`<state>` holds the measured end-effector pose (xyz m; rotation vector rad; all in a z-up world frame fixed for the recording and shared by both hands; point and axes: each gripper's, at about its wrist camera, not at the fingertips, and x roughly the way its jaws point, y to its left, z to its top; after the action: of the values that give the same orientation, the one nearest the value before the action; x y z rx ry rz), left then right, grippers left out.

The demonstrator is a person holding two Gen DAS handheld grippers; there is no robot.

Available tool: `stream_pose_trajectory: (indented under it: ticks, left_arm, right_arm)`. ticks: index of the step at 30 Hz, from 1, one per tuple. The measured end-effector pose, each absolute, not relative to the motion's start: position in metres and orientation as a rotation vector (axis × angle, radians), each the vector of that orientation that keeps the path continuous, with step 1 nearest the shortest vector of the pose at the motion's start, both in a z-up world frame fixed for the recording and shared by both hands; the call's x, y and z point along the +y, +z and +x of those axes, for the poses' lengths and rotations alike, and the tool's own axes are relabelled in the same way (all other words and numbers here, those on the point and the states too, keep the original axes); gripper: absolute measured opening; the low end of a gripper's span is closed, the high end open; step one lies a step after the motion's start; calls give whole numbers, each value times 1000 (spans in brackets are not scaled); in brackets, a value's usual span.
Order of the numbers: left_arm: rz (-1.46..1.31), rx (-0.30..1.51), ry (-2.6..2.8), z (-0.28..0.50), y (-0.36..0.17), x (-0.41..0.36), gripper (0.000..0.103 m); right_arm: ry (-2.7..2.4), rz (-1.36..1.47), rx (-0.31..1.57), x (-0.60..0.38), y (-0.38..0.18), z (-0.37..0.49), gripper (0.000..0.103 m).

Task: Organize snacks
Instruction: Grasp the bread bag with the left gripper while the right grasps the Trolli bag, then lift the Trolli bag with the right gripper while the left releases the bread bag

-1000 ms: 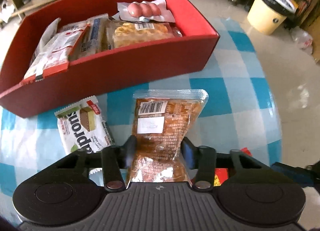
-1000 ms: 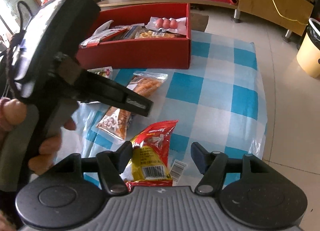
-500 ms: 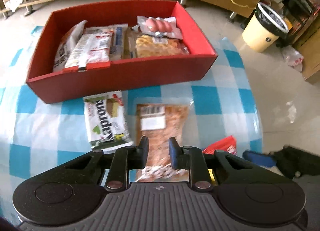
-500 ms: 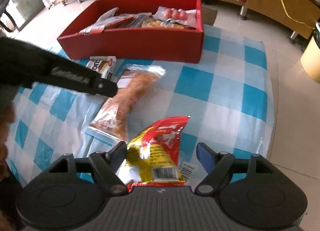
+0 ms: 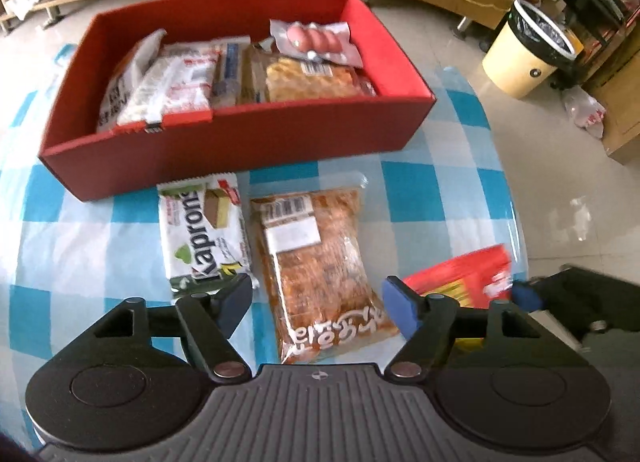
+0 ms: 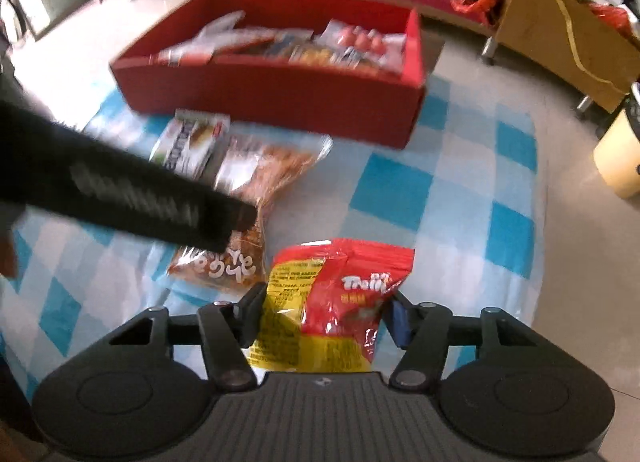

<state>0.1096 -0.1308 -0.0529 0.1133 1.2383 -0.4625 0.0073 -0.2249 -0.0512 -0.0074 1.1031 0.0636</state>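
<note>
My left gripper [image 5: 316,296] is opening, fingers spread either side of the brown snack pack [image 5: 320,266], which lies flat on the checked worktop [image 5: 424,198] just before the red box [image 5: 240,134]. My right gripper [image 6: 324,312] is closing on the red bag [image 6: 340,294]. Both look light, soft and crinkly, probably slippery, so I'd pinch mid-body, not the seams.

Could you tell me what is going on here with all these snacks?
A person is sorting snacks into a red box on a checked cloth. The right gripper is closing around a red and yellow bag. The left gripper is opening above a clear pack of brown snacks, without gripping it. A green wafer pack lies beside that pack, outside the box, which already holds several packets.
</note>
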Motion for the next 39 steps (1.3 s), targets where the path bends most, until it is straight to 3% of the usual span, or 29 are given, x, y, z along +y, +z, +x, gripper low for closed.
stream_pose_trajectory:
  ticks: [2, 7, 15, 26, 30, 33, 34, 35, 37, 39]
  left_arm:
    - [112, 1254, -456, 111, -59, -133, 85]
    - [77, 1324, -445, 115, -77, -137, 84]
    - [85, 1294, -385, 120, -85, -149, 69]
    - [65, 1266, -424, 115, -66, -142, 32]
    - [111, 1257, -408, 112, -65, -140, 31]
    - [145, 1256, -391, 110, -67, -140, 40]
    - [158, 1263, -390, 110, -69, -142, 52]
    - [166, 1273, -387, 110, -71, -143, 74]
    - [182, 1264, -377, 108, -74, -144, 90]
    - [229, 1255, -365, 108, -78, -148, 90]
  right_arm:
    - [61, 20, 1089, -232, -43, 4, 56]
    - [39, 113, 1045, -256, -29, -5, 55]
    - [6, 214, 993, -282, -13, -15, 54]
    - [-1, 262, 945, -290, -3, -13, 54]
    - [1, 264, 940, -289, -1, -12, 54]
    - [7, 261, 939, -288, -1, -11, 54]
    - [9, 260, 940, -287, -1, -11, 54]
    - [9, 261, 939, -287, -1, -11, 54]
    - [11, 263, 939, -287, -1, -11, 54]
    - [12, 264, 937, -288, 0, -11, 54]
